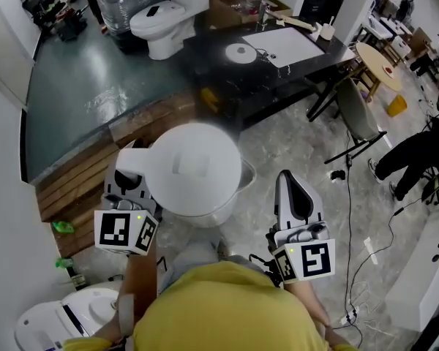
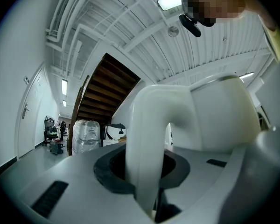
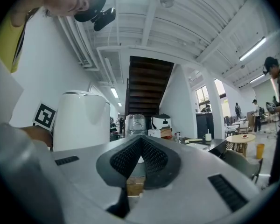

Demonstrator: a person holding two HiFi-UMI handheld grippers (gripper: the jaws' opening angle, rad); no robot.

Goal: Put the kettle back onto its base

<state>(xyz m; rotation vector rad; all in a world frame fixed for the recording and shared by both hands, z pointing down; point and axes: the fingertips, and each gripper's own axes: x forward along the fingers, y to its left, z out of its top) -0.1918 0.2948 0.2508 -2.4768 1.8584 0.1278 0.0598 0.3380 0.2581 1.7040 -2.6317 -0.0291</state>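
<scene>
A white electric kettle point(image 1: 194, 170) hangs in the air in front of me, over the floor. My left gripper point(image 1: 126, 168) is shut on its curved white handle point(image 2: 147, 139), which fills the gap between the jaws in the left gripper view; the kettle body point(image 2: 219, 115) rises just behind. The round white base point(image 1: 241, 53) lies on the black table point(image 1: 219, 72) farther ahead. My right gripper point(image 1: 287, 178) floats to the kettle's right, shut with its ribbed pads point(image 3: 151, 155) meeting on nothing. The kettle point(image 3: 81, 120) shows at the left of the right gripper view.
A white mat point(image 1: 284, 45) lies on the black table beside the base. A toilet point(image 1: 164, 17) stands behind the table, wooden steps point(image 1: 80, 174) to my left, a grey chair point(image 1: 355, 108) and a round wooden table point(image 1: 378, 64) to the right. A person point(image 1: 417, 159) is at the right edge.
</scene>
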